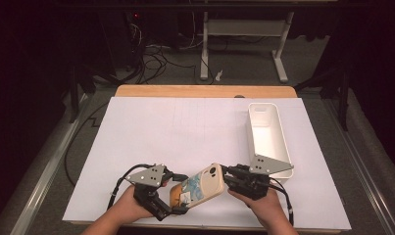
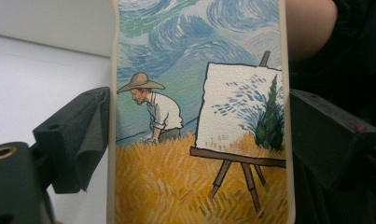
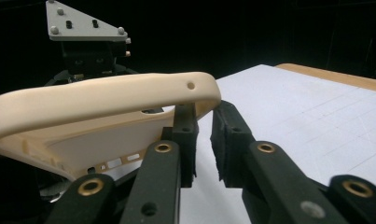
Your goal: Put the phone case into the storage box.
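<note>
1. Two grippers hold one object above the white sheet [image 1: 185, 127] that covers the wooden table [image 1: 205, 91]; the sheet is the largest item, ruled with faint grid lines.
2. White rectangular bin [image 1: 268, 137]: stands on the sheet's right side, near the right gripper and apart from the held object. It appears empty.
3. Phone case [image 1: 197, 186]: cream-edged, printed with a painter at an easel in a wheat field. It is raised between both grippers near the table's front edge, tilted, camera cut-out toward the right gripper. Judgement: the two-sided hold steadies the flexible case, possibly for fitting or stretching.
4. Left gripper [image 1: 178, 196]: jaws pressed against both long edges of the case [image 2: 199, 140], clamping it across its width.
5. Right gripper [image 1: 228, 177]: jaws narrowly parted around the case's end rim [image 3: 195, 93]; one pad [image 3: 185, 130] touches the rim, full pinch unconfirmed.
6. Hands: both [image 1: 126, 205] [image 1: 266, 205] enter from below, angled inward.
</note>
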A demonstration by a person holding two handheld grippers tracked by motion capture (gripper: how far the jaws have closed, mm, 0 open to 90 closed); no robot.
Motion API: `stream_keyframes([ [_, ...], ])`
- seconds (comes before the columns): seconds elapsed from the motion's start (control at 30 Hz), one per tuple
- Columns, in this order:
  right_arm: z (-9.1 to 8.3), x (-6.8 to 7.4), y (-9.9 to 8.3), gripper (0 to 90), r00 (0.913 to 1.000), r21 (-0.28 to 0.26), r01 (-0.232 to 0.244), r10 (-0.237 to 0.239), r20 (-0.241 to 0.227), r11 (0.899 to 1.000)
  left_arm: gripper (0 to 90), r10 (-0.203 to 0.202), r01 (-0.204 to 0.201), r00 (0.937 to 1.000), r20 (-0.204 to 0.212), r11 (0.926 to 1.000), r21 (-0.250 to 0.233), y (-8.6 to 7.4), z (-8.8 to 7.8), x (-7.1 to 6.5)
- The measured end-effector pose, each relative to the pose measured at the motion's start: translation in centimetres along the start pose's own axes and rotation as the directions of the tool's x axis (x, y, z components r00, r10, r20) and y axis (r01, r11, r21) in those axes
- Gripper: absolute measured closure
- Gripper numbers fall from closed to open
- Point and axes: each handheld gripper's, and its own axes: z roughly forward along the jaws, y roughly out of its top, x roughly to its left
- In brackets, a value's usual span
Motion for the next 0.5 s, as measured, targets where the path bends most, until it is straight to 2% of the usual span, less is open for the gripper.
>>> stream_keyframes([
  [0.5, 0.01, -0.06, 0.05, 87.4, 0.9996, -0.011, -0.012, 0.012, -0.025, 1.000, 12.1, 0.007, -0.007, 1.0000, 0.004, 0.9999, 0.012, -0.21, 0.22, -0.06],
])
